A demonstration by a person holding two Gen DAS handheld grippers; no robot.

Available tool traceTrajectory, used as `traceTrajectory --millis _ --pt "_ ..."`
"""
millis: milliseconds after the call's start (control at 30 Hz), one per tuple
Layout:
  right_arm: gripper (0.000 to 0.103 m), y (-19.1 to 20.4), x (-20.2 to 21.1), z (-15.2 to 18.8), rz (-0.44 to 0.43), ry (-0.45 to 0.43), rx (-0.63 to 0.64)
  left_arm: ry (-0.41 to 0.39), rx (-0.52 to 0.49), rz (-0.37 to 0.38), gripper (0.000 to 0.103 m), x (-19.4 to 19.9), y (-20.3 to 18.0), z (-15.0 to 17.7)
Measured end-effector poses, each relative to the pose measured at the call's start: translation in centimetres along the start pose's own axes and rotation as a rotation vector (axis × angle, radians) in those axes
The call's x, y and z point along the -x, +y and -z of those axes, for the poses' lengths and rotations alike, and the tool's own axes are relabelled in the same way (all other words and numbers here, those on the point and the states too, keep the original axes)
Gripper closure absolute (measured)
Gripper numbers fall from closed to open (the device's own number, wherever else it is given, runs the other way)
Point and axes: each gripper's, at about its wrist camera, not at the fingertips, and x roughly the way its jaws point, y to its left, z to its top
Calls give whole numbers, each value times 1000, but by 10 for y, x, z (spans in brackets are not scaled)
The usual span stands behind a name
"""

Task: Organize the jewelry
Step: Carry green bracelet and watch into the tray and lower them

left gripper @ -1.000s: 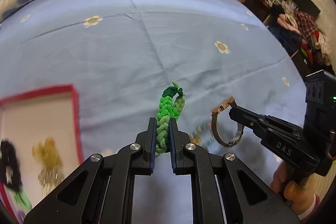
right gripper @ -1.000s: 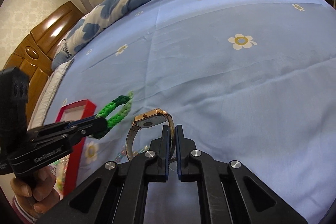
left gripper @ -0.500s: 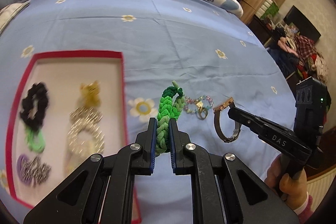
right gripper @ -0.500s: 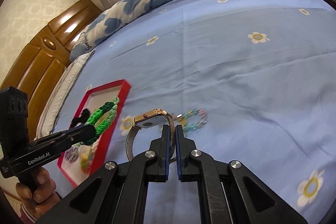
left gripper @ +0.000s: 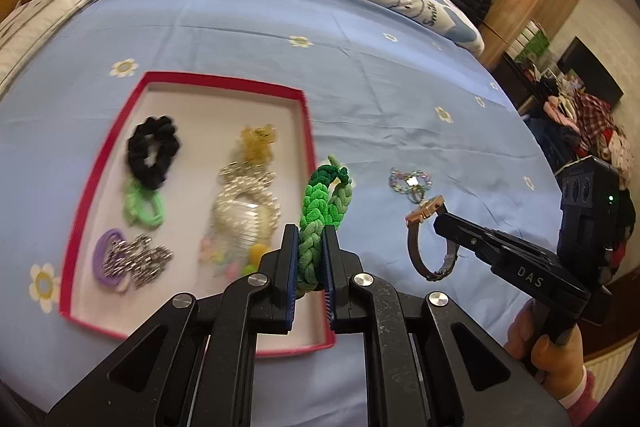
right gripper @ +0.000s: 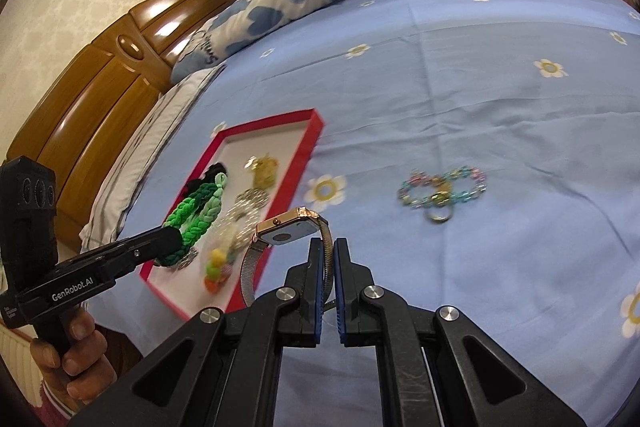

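On the far left, the red box (left gripper: 306, 131) sits on the blue bed sheet (left gripper: 360, 75). It is where the jewelry goes, so it already has things in it: a black hair tie (left gripper: 153, 151), a light green hair tie (left gripper: 142, 205), a purple band with a silver chain (left gripper: 128, 259), and a heap of gold and pearly pieces (left gripper: 248, 195). They lie side by side, so each one is easy to see.

Next comes your left gripper (left gripper: 311, 247). It is pinching the green braided bracelet (left gripper: 320, 211) low down, so most of the loop sticks up free. It hangs over the right side of the box, so I think you are about to set it down inside. There looks to be bare room near the front of the box.

Further right, your right gripper (right gripper: 328, 267) is squeezed tight on the thin band of the gold watch (right gripper: 288, 231). The watch face sticks out to the side, safe from the pads. It is in the air beside the box.

Last, on the right, a colorful bead bracelet (right gripper: 442, 187) with a small ring lies on the sheet, well away from the box. It looks like the one thing not yet picked up.
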Motion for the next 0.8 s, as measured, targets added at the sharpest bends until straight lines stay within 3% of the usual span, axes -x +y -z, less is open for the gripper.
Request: traceTrajectory --millis 800 --pt "98 70 -25 12 -70 55 105 -46 102 -89 94 39 63 22"
